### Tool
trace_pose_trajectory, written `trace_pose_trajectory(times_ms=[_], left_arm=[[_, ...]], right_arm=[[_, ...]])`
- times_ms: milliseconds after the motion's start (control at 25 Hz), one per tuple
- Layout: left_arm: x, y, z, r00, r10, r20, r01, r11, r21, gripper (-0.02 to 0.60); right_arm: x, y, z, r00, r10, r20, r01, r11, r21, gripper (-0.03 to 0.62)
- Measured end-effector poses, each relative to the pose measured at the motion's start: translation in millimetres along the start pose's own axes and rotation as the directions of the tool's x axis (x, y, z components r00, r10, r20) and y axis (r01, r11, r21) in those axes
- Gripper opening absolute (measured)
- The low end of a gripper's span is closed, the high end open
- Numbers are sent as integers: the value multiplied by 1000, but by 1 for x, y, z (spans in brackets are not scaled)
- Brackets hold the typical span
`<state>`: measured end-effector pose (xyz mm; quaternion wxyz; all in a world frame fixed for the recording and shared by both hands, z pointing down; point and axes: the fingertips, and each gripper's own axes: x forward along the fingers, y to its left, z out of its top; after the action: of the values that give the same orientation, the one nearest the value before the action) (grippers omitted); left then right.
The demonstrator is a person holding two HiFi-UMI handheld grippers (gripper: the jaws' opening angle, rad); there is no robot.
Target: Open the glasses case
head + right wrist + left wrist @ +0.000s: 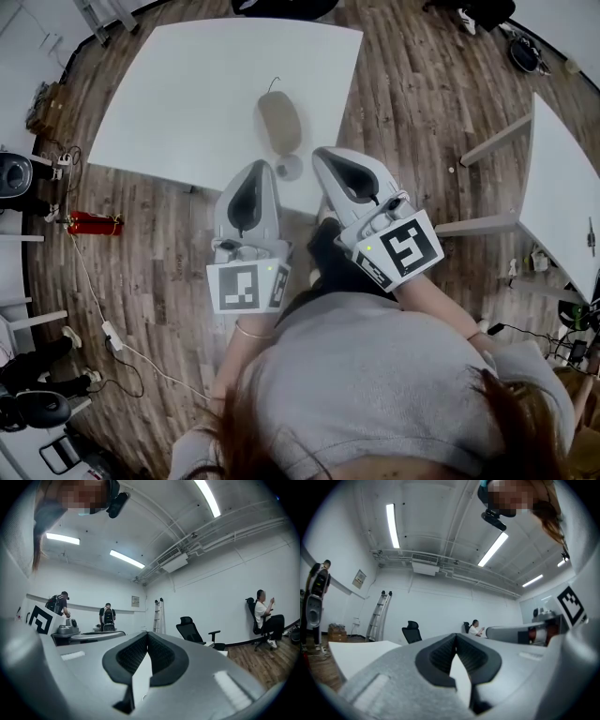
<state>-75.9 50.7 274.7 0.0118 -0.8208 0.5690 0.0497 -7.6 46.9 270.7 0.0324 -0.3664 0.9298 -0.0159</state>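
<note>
both tongs were clenched and empty: the left gripper point(260, 171) and the right gripper point(326, 157) had their jaws pressed together on nothing. the glasses case point(279, 122) lay closed on the white table point(169, 94), a little farther than their tips (untouched). i judged this the approach; next, the jaws needed to part and take the case.

Grey sweater point(375, 394), pale left gripper point(259, 169), right gripper point(324, 156) (black-white marker cubes point(247, 286)).
</note>
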Motion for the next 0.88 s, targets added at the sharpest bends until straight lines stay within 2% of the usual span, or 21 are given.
trace_pose_trajectory(times_ms=[320, 520, 880], left_arm=[[68, 31, -10, 999, 37, -12, -38, 999, -11, 0], [106, 56, -1, 996, 86, 7, -86, 996, 8, 0], [145, 82, -7, 983, 181, -18, -181, 983, 18, 0]], right_arm=[[57, -54, -2, 999, 42, -11, -42, 999, 7, 3], [99, -83, 10, 996, 85, 4, -85, 996, 0, 3], [143, -119, 3, 986, 165, -15, -164, 986, 37, 4]])
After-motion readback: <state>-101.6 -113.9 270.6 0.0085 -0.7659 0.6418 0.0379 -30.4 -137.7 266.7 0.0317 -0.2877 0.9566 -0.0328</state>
